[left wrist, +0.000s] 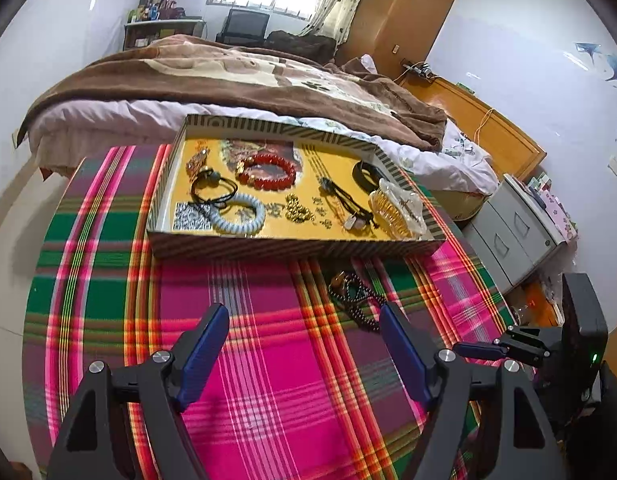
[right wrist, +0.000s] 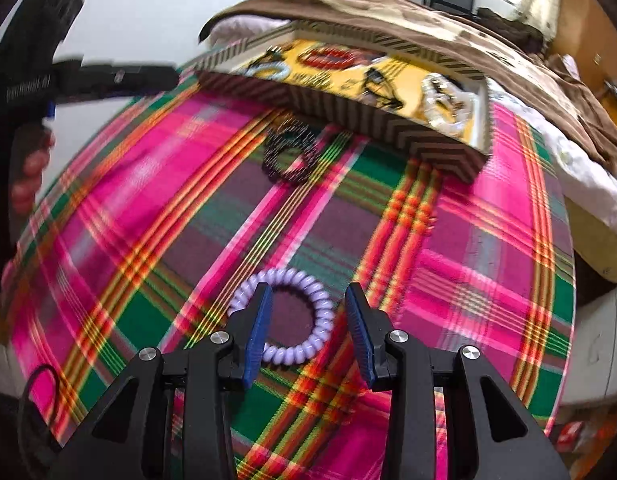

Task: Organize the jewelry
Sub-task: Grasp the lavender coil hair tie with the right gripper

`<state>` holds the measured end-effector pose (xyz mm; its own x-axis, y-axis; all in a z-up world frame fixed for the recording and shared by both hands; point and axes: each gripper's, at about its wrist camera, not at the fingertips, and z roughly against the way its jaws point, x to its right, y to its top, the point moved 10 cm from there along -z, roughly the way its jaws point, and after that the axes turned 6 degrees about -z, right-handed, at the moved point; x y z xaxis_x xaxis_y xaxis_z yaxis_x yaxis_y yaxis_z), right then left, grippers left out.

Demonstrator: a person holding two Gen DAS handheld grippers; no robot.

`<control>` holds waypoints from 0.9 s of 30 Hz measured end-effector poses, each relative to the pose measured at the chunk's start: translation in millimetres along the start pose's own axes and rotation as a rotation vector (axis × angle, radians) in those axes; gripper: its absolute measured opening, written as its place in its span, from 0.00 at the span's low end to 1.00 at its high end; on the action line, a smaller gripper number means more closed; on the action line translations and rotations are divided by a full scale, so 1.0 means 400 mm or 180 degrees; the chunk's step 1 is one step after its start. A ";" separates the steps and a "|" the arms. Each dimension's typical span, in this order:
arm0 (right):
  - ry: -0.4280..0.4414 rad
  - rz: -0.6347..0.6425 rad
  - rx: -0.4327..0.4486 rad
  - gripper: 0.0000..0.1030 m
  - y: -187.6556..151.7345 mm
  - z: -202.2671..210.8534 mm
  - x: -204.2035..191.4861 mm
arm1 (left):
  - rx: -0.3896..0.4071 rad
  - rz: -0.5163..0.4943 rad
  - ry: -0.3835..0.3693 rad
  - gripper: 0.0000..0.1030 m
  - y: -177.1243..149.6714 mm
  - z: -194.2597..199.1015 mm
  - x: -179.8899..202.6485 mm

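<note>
A striped box with a yellow floor (left wrist: pixel 268 246) stands on the plaid cloth and holds a red bead bracelet (left wrist: pixel 266 170), a pale blue coil tie (left wrist: pixel 240 214), black cords, gold beads and a gold chain bundle (left wrist: pixel 396 208). A dark bead bracelet (left wrist: pixel 354 294) lies on the cloth in front of the box; it also shows in the right wrist view (right wrist: pixel 290 152). My left gripper (left wrist: pixel 304 328) is open and empty, just left of it. My right gripper (right wrist: pixel 308 308) is open, with its fingers around one side of a lilac coil hair tie (right wrist: pixel 286 320) lying on the cloth.
A bed with a brown blanket (left wrist: pixel 236 76) lies behind the table. A wooden wardrobe (left wrist: pixel 400 16) and a grey drawer unit (left wrist: pixel 512 228) stand at the right. The other gripper's body (left wrist: pixel 568 344) is at the right edge of the left wrist view.
</note>
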<state>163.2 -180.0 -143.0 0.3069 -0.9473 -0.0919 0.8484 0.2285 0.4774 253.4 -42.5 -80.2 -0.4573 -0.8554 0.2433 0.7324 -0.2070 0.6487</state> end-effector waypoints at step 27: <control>0.0204 -0.0418 0.0425 0.09 0.003 0.064 0.061 | -0.0211 -0.0056 0.0028 0.75 -0.010 -0.088 0.065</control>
<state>160.8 -208.3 -122.3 0.2277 -0.9498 -0.2144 0.8196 0.0681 0.5688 256.2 -80.7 -101.7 -0.4662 -0.8554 0.2257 0.7562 -0.2529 0.6035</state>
